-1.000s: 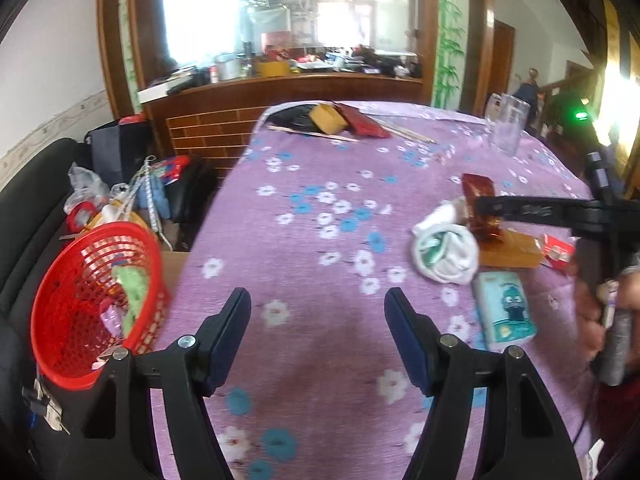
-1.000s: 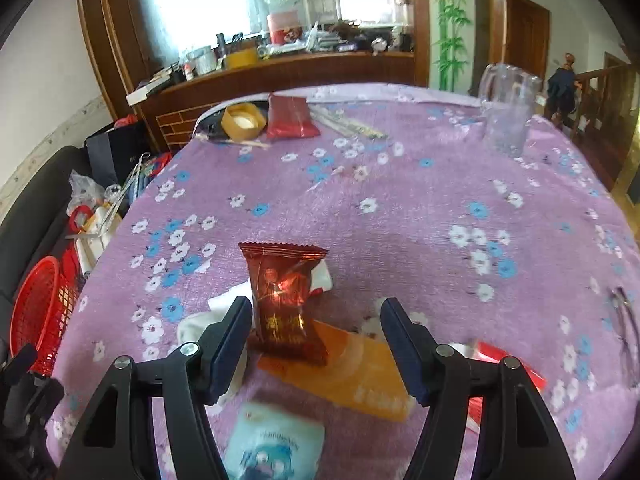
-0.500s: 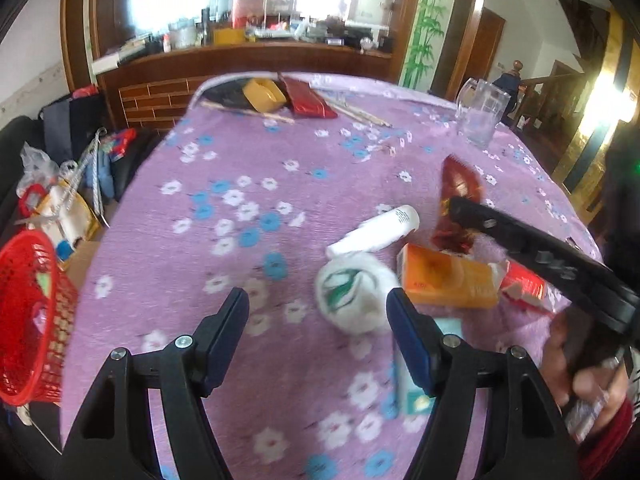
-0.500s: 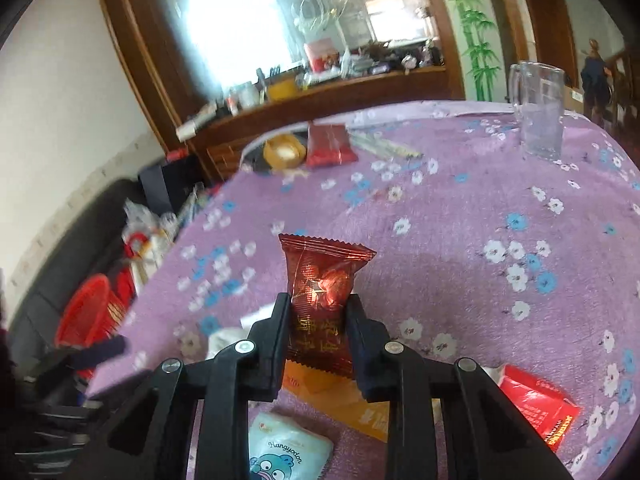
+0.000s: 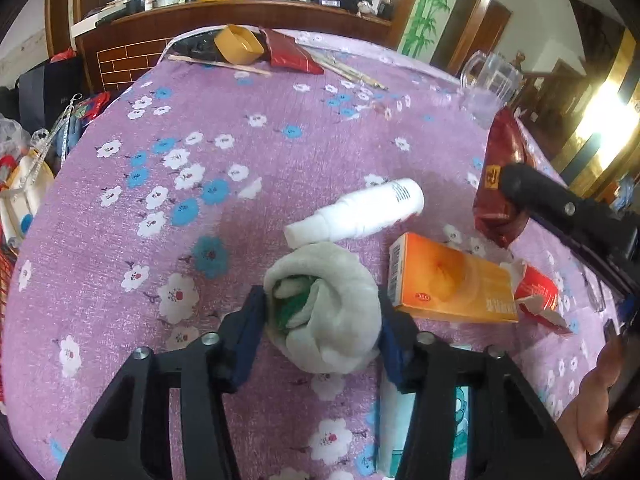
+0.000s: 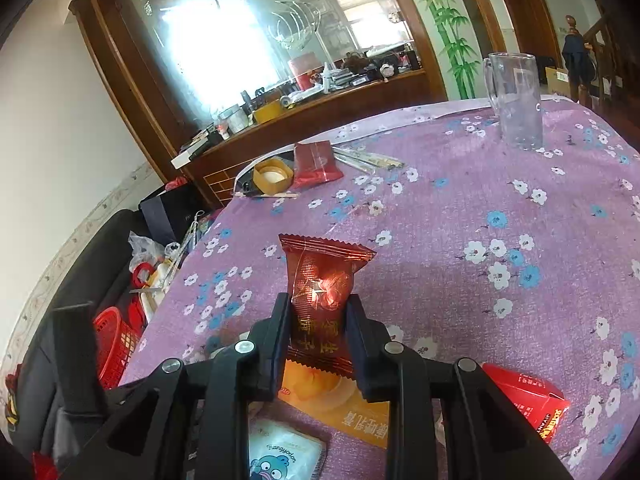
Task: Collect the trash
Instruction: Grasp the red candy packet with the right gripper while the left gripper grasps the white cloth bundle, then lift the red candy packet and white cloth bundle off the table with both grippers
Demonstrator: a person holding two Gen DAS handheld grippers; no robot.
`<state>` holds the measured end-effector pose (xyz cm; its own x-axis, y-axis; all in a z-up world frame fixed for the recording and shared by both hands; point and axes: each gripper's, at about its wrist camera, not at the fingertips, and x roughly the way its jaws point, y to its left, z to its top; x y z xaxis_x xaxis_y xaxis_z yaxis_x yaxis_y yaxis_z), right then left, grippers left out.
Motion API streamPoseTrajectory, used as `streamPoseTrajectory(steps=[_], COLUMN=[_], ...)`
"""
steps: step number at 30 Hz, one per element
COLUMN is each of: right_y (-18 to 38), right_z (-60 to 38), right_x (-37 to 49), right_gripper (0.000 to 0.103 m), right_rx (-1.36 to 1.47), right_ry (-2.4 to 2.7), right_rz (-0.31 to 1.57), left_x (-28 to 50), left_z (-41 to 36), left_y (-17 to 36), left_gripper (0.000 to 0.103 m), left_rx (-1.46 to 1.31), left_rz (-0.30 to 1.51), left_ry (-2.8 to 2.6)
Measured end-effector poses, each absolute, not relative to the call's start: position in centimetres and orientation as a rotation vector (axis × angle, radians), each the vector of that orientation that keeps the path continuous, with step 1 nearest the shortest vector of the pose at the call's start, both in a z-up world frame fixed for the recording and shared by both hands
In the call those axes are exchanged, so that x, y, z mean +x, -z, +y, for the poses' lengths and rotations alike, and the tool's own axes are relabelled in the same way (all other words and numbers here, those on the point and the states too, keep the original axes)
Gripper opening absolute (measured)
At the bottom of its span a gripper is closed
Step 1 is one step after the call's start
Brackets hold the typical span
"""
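Note:
My left gripper (image 5: 322, 322) is closed around a crumpled white and green wad (image 5: 324, 304) lying on the purple flowered tablecloth (image 5: 200, 168); both pads touch its sides. My right gripper (image 6: 318, 320) is shut on a dark red snack wrapper (image 6: 320, 280) and holds it above the table; the wrapper also shows in the left wrist view (image 5: 500, 184). A white bottle (image 5: 360, 212) lies just beyond the wad. An orange box (image 5: 448, 284), a torn red carton (image 5: 536, 292) and a blue cartoon packet (image 6: 284, 456) lie close by.
A red mesh basket (image 6: 114, 340) stands off the table's left edge beside a black sofa and bags. A glass mug (image 6: 516, 100) stands at the far right. A tape roll (image 5: 236, 44), red packet (image 5: 292, 54) and chopsticks lie at the far edge.
My left gripper has moved right from the basket side to the wad and closed in on it. My right gripper has shut on the red wrapper and lifted it.

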<state>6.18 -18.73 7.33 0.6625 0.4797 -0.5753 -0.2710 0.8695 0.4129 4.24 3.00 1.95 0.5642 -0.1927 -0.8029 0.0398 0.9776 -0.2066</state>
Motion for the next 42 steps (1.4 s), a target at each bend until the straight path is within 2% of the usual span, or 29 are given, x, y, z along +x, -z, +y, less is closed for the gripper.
streamPoseTrajectory(steps=[2, 5, 11, 15, 42], right_y=[-7.3, -7.3, -7.2, -7.1, -6.9], right_z=[-18.6, -18.1, -16.9, -15.5, -13.3], right_x=[6.1, 6.0, 5.6, 5.1, 4.0], right_gripper=[0.03, 0.03, 0.03, 0.03, 0.03], right_rx=[0.301, 0.276, 0.224, 0.172, 0.079], right_ry=[-0.439, -0.444, -0.449, -0.468, -0.486], right_rz=[0.735, 0.733, 0.732, 0.732, 0.719], left_x=[4.0, 3.2, 1.3, 1.1, 0.4], left_z=[3.2, 3.6, 5.0, 5.9, 5.7], left_y=[-2.1, -2.8, -4.3, -4.8, -5.0], left_gripper=[0.037, 0.031, 0.031, 0.031, 0.032], left_rx=[-0.176, -0.158, -0.086, -0.075, -0.053], left_rz=[0.952, 0.892, 0.685, 0.632, 0.596], left_ry=[0.152, 0.142, -0.018, -0.087, -0.121])
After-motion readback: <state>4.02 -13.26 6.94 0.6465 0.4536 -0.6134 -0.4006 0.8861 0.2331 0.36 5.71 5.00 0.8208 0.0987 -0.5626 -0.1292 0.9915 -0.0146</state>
